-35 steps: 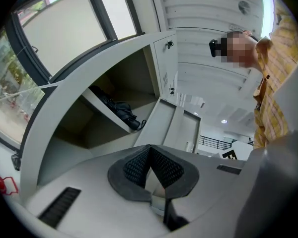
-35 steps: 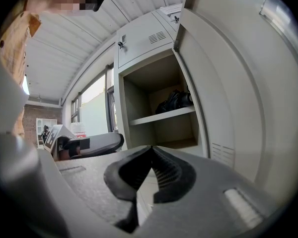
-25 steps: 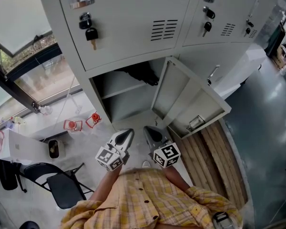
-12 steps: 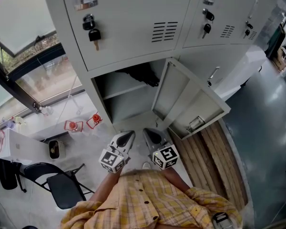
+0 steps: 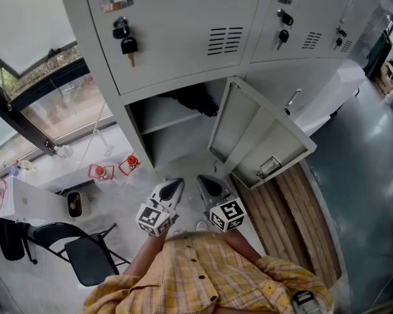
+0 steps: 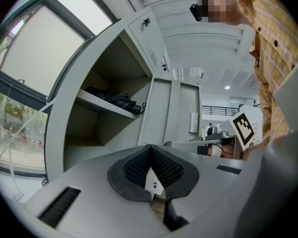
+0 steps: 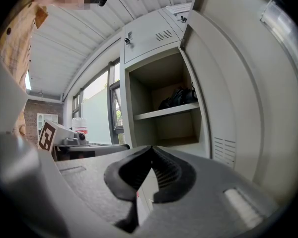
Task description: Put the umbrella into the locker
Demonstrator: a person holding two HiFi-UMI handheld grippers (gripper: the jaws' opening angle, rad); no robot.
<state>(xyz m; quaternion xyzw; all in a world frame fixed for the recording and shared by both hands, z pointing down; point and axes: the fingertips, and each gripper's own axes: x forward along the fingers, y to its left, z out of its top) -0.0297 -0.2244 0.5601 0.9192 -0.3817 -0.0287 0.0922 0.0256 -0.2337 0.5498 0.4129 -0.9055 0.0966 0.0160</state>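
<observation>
Umbrella [image 5: 194, 101] on shelf [image 5: 172, 122] inside open locker [image 5: 135, 138], ahead of and above left gripper [image 5: 176, 183] and right gripper [image 5: 202, 178], neither nearer, jaws together, empty.

Black folding chair [image 5: 88, 259] lower left — wooden slats [image 5: 298, 216] right; window [image 5: 62, 103] left, red objects [image 5: 130, 164] near it.

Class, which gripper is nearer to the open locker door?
Right. In the head view the right gripper hangs just short of the locker door's bottom edge, not touching it. The left gripper hangs on the right gripper's far side, farther from the door.
</observation>
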